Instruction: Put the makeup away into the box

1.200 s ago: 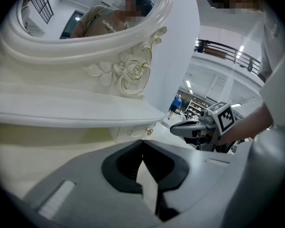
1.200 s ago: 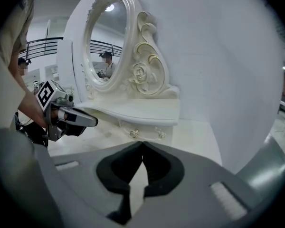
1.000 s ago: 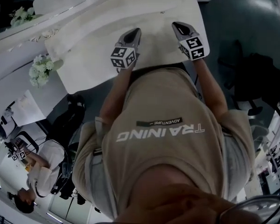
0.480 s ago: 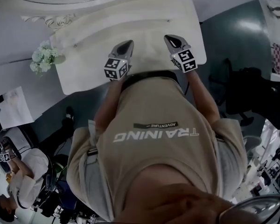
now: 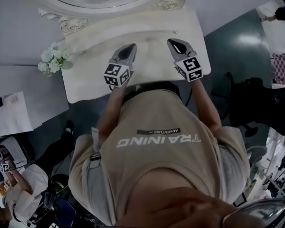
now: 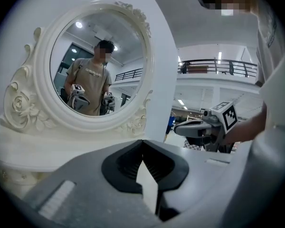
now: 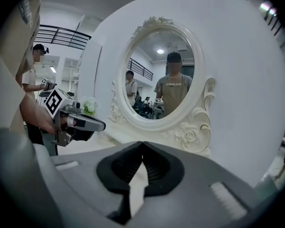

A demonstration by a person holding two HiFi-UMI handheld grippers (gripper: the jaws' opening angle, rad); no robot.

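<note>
Left gripper (image 5: 129, 48) and right gripper (image 5: 174, 42) hover closed and empty above the dressing table (image 5: 152, 25); no makeup shows, so locating it likely comes next.

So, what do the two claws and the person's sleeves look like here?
Both the left claw and the right claw are grey, tapering to a point, with black ribbed pads inside. Each carries a white cube printed with black square markers. The person wears a beige short-sleeved T-shirt.
</note>
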